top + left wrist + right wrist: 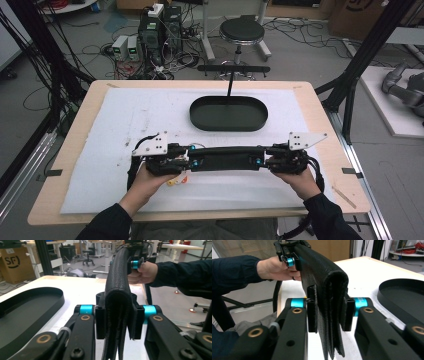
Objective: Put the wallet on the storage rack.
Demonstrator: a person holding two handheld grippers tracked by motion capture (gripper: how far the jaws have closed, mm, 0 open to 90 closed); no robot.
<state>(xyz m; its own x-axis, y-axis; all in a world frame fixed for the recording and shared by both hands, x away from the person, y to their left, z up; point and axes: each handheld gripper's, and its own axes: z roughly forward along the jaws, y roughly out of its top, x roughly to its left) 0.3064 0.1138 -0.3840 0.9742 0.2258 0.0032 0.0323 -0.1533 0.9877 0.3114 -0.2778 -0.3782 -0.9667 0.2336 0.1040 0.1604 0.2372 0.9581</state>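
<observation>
Both grippers, left [192,163] and right [261,162], clench the folded black cloth [226,158] above the white mat [115,125] before the tray [228,114]; better keep ends level and taut.

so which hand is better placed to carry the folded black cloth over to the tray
Neither alone. The left gripper and right gripper each clamp one end of the folded black cloth, and the black tray sits centred beyond it, so moving both together looks best.
</observation>
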